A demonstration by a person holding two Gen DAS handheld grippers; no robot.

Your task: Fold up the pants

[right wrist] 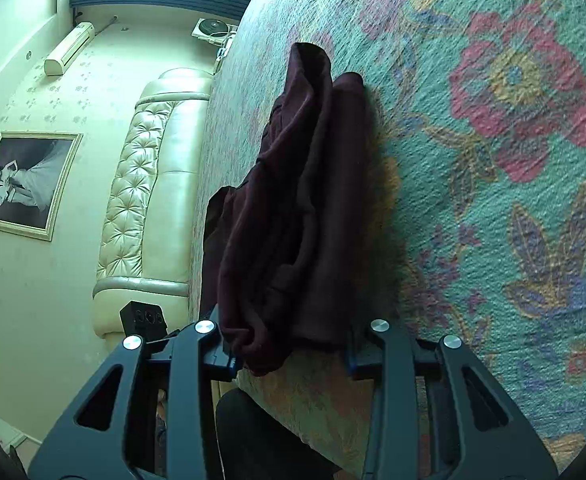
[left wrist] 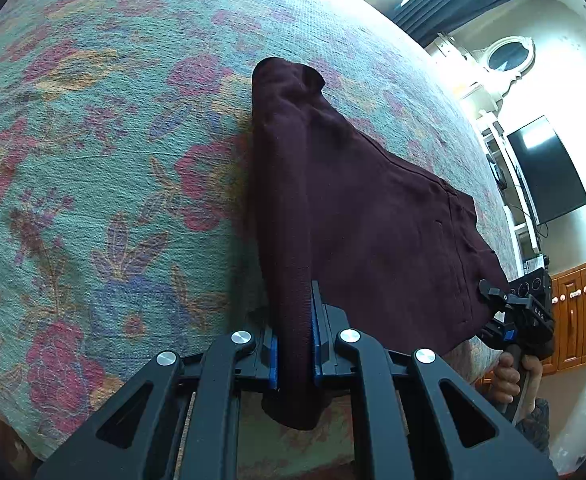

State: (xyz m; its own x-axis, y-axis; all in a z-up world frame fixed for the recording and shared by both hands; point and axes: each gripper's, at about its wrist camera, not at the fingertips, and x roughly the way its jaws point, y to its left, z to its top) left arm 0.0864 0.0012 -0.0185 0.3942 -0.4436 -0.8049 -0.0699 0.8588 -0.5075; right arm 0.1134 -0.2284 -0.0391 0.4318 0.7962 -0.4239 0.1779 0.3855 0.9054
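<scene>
Dark maroon pants point(left wrist: 373, 208) lie partly lifted over a floral bedspread point(left wrist: 93, 160). My left gripper point(left wrist: 293, 356) is shut on a folded edge of the fabric, which runs up between its blue pads point(left wrist: 272, 360) and hangs a little below them. My right gripper point(right wrist: 289, 356) is shut on a thick bunch of the pants point(right wrist: 293, 200), and the cloth fills the gap between its fingers. In the left wrist view the right gripper point(left wrist: 501, 308) holds the pants' far corner, with a person's hand point(left wrist: 509, 376) on its handle. The cloth stretches between the two grippers.
The bedspread point(right wrist: 493, 240) covers the whole bed, whose edge lies close under both grippers. A cream tufted headboard point(right wrist: 141, 180) and a framed picture point(right wrist: 25, 176) stand at one side. A dark television point(left wrist: 545, 168) and a wooden cabinet point(left wrist: 581, 312) stand beyond the other.
</scene>
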